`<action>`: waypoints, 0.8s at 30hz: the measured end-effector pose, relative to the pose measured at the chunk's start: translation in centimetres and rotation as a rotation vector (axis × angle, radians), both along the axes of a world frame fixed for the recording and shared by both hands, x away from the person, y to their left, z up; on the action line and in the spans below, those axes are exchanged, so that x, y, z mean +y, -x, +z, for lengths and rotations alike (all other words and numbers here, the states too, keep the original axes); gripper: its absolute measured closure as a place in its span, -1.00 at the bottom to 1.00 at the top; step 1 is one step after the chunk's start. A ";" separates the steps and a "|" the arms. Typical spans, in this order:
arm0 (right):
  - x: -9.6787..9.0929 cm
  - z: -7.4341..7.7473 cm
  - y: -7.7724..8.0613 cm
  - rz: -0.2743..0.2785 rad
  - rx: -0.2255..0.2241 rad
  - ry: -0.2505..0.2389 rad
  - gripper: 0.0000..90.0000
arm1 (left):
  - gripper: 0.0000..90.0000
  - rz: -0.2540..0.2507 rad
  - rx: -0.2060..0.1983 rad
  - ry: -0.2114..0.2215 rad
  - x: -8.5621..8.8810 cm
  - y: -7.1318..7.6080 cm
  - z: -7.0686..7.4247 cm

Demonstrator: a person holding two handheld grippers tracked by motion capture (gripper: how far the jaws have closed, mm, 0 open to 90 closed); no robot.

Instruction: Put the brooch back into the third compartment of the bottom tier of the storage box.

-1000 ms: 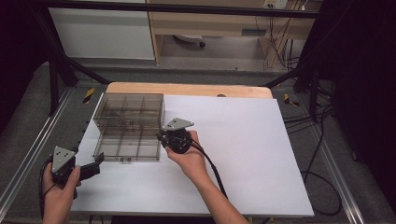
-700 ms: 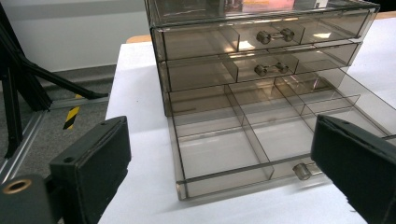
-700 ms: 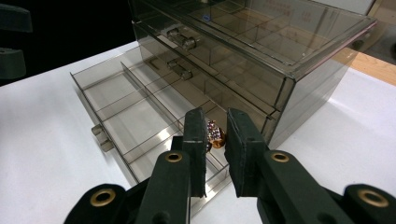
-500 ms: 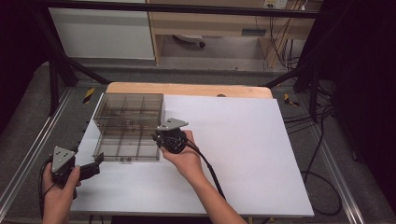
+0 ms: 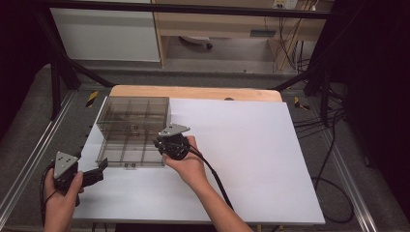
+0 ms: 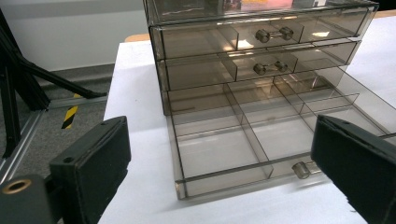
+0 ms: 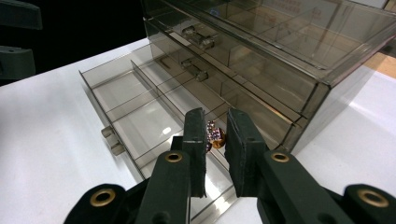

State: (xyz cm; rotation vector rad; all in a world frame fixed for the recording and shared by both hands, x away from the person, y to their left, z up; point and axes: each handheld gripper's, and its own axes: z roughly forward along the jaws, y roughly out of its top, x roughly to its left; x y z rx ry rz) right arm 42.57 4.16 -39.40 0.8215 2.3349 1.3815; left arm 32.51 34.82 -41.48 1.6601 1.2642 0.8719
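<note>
**Jewel carried over the open bottom drawer**

Over the last second my right gripper [image 5: 162, 143] has slid from the drawer's right edge inward, toward nine o'clock, and now hangs above the pulled-out bottom drawer [image 6: 243, 140] of the smoky clear organizer [image 5: 133, 126]. Its jaws pinch a small sparkly trinket [image 7: 215, 135] between the pads, closed as tight as they go. I judge the drop into a right-hand compartment is close. My left gripper [image 5: 92, 175] has kept its place at seven o'clock of the organizer, jaws spread wide, holding nothing.

The drawer's thin dividers and front wall sit just under my fingertips. The white tabletop [image 5: 251, 159] from two to five o'clock gives open room for pulling back.
</note>
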 end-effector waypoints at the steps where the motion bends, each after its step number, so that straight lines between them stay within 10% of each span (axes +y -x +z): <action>1: 0.1 0.0 0.0 0.001 0.001 0.000 0.74 | -0.89 0.001 0.001 0.002 0.0 0.0 0.0; 24: 1.3 -0.5 -0.2 0.023 0.020 0.011 0.74 | -0.89 -0.004 0.003 0.000 -0.1 -0.1 -0.1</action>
